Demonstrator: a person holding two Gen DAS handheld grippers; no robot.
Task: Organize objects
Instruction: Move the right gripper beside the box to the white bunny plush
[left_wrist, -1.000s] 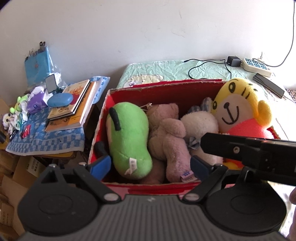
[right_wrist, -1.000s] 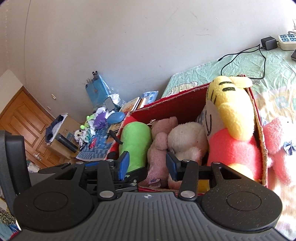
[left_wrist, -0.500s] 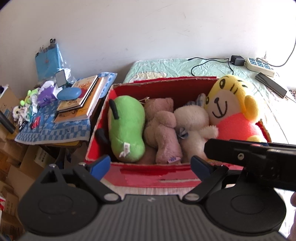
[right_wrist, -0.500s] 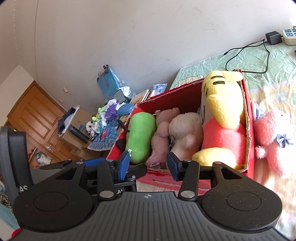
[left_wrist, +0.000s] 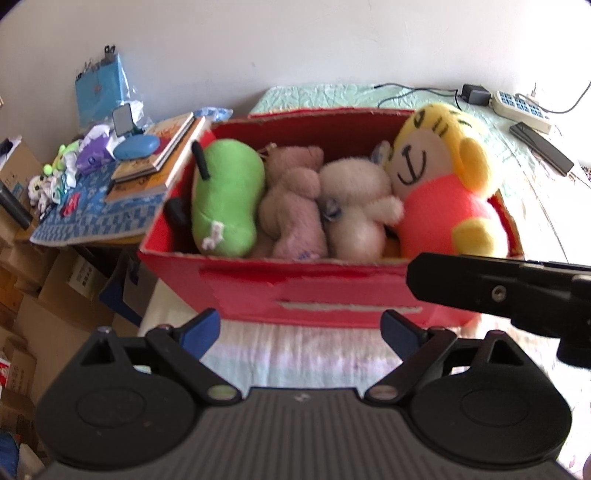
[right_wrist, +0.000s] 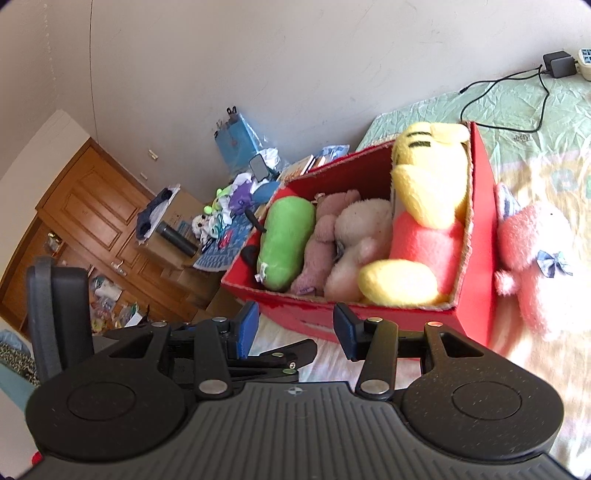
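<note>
**Four plush toys boxed, one pink one left outside**

Starting at the left of the right-wrist frame, my left gripper (right_wrist: 221, 334) shows only partly, low and left of centre; in its own view (left_wrist: 301, 330) the blue pads stand spread, with nothing between them. My right gripper (right_wrist: 293, 326) is also spread wide and empty, hovering short of the red cardboard box (right_wrist: 373, 317).

Inside the box, left to right across the frame centre: a green plush (right_wrist: 286, 242), a mauve bear (right_wrist: 319, 240), a cream plush (right_wrist: 360, 243), and a yellow-and-coral tiger doll (right_wrist: 424, 229) packed against the right wall.

At the right edge, the pink plush rabbit (right_wrist: 535, 254) lies on the bedsheet (right_wrist: 535, 122), touching the box's outer wall. I judge it the remaining piece. It should be light, soft and squashy, not slippery and not fragile. I would pinch it across the torso, where the stuffing is thickest; an ear or the bow would let it dangle and swing. The box looks nearly full, so it likely has to be pressed in on top.
</note>
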